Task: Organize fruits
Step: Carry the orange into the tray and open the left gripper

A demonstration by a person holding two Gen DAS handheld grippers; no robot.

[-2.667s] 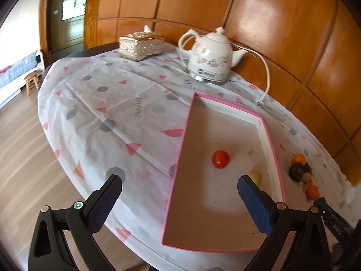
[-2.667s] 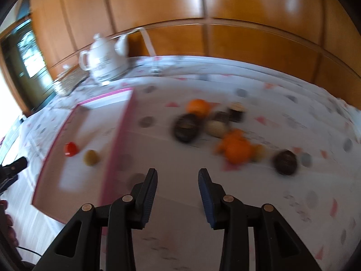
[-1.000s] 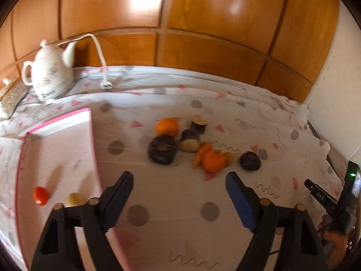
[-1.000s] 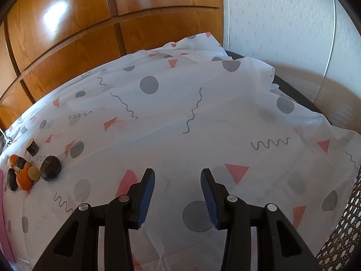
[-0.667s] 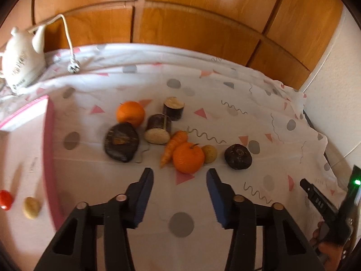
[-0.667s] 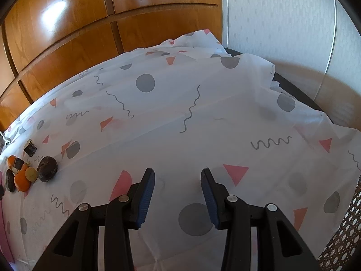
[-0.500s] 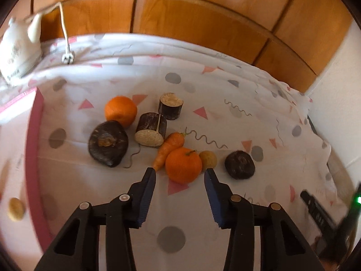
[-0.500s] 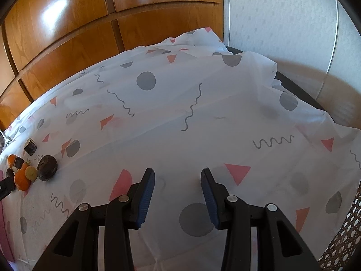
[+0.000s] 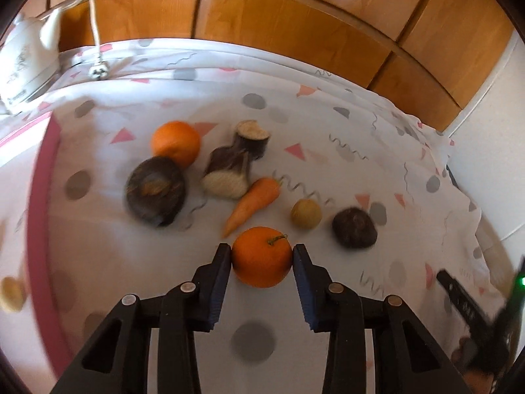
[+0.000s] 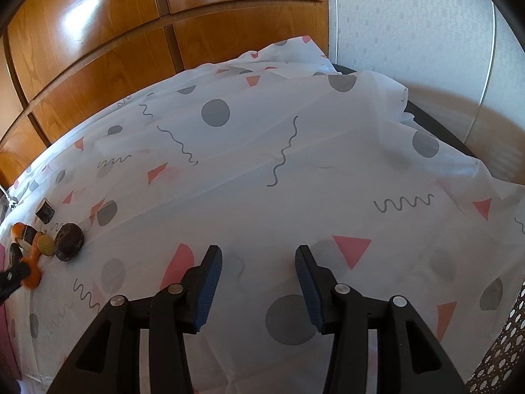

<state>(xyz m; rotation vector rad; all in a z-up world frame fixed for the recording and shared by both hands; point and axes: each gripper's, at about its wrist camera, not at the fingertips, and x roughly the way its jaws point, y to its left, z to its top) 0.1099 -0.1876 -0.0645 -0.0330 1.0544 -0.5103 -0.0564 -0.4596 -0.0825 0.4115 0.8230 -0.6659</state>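
Two blue pads of the left gripper are closing on the stemmed orange and already touch both its sides; it rests on the tablecloth just before the carrot. A good grip stays centred on the round fruit, then lifts straight, toward the pink tray. The right gripper holds nothing and its jaws are opening slightly.

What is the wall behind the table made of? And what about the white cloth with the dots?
The wall looks like varnished wood: orange-brown panels with grain and bright glare spots. The cloth seems thin plastic or light fabric, I can't tell which: slightly sheer, creased, printed with grey dots, pink triangles and squiggles.
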